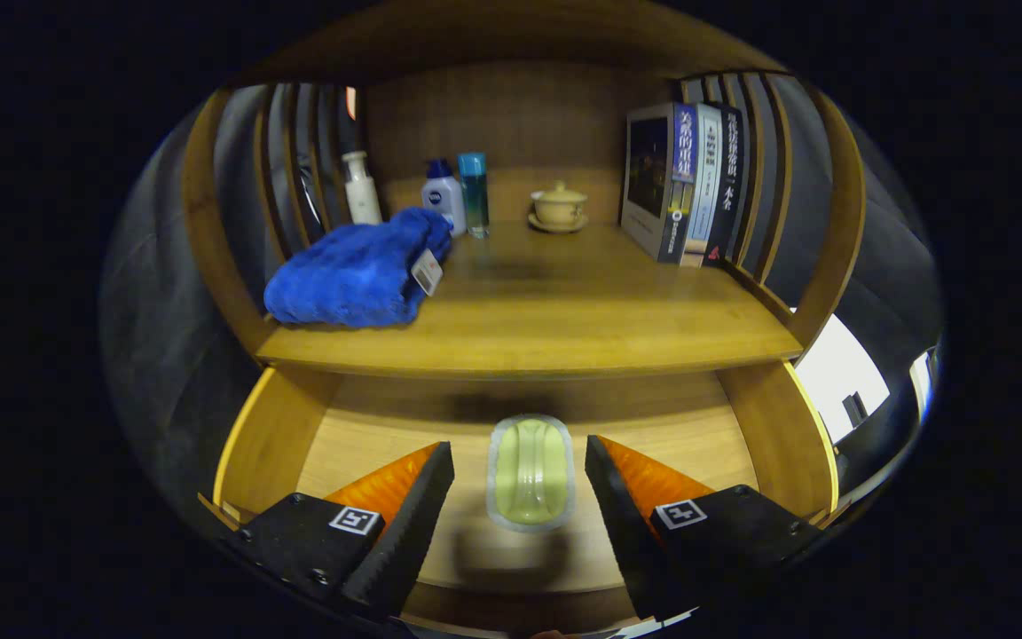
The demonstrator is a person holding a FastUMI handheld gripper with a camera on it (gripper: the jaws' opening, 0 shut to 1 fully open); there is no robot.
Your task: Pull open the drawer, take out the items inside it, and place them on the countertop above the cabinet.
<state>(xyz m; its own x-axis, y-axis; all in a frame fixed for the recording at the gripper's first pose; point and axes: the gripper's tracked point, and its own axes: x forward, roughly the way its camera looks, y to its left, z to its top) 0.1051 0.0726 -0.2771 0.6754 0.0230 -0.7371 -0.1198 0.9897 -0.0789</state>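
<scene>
Drawer pulled open, pale green soap box flat inside, countertop above

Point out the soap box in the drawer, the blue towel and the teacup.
soap box (530, 473), gripper view, middle of its lid.
blue towel (351, 271), gripper view, top fold.
teacup (559, 207), gripper view, its body.

Smooth wooden countertop, fluffy blue cloth towel, glossy plastic soap box.

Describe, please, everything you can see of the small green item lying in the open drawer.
The green item is a small rounded-oblong box, pale green inside a clear, plastic-looking shell. It lies flat on the wooden floor of the open drawer, touching nothing else. The gripper is open; its fingers flank the box without contact.
</scene>
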